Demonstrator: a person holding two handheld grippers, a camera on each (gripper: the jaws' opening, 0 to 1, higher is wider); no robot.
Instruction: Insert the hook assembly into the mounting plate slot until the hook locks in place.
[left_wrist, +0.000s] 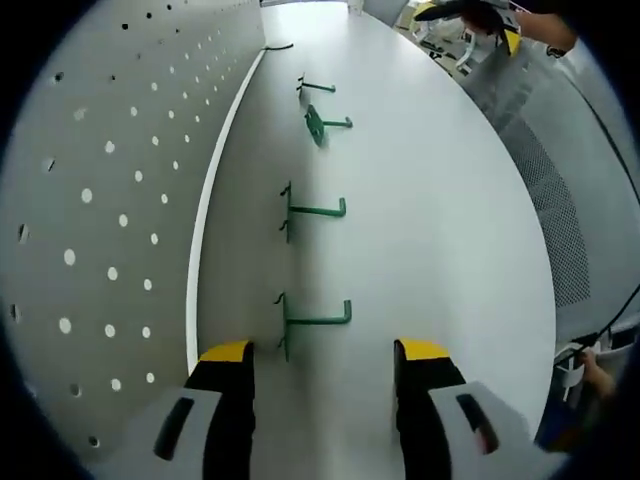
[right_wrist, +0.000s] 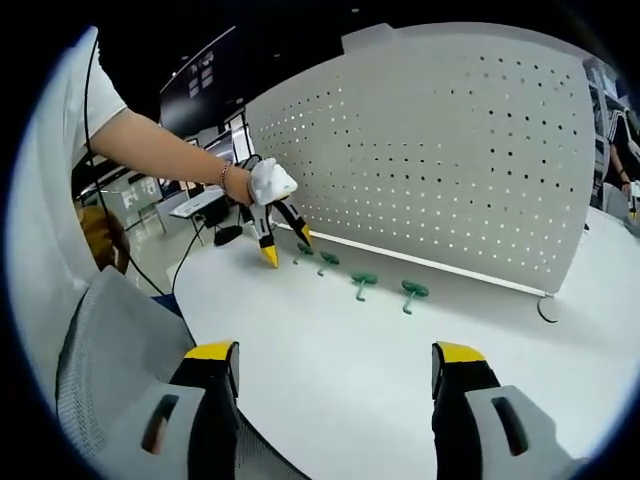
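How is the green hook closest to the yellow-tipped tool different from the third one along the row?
In the left gripper view, the nearest hook looks larger and has a flat, narrow back bar. The third hook looks smaller, being farther off, and has a rounded, disc-like base. Both are green, lie on the white table and have an upturned tip.

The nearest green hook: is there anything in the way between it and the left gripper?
No, nothing visible. The nearest green hook lies on the white table just ahead of the open left gripper, beside the pegboard.
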